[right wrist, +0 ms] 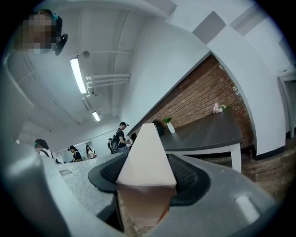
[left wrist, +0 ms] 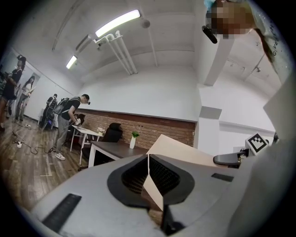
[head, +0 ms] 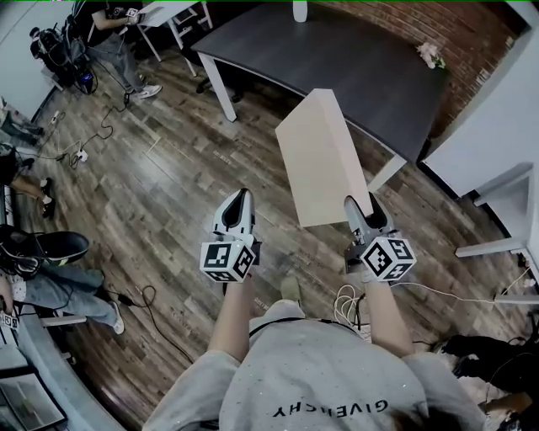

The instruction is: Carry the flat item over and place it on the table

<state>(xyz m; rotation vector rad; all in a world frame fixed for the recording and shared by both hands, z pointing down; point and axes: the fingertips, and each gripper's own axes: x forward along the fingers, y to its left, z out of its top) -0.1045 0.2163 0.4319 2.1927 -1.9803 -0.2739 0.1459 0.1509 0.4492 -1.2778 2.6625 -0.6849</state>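
A flat beige board [head: 324, 156] hangs tilted in the air over the wooden floor, short of the dark table [head: 354, 67]. My right gripper [head: 358, 209] is shut on its near right corner; in the right gripper view the board [right wrist: 145, 148] rises from between the black pads. My left gripper [head: 240, 200] is left of the board and apart from it, its fingers together with nothing held. From the left gripper view, the board [left wrist: 185, 149] lies off to the right, beyond the shut left gripper [left wrist: 149, 171].
On the table stand a white vase [head: 300, 10] and pink flowers [head: 431, 55]. Its white legs [head: 223, 88] face me. People [head: 114, 38] stand at the far left, cables [head: 93, 139] cross the floor, and white furniture [head: 497, 181] fills the right.
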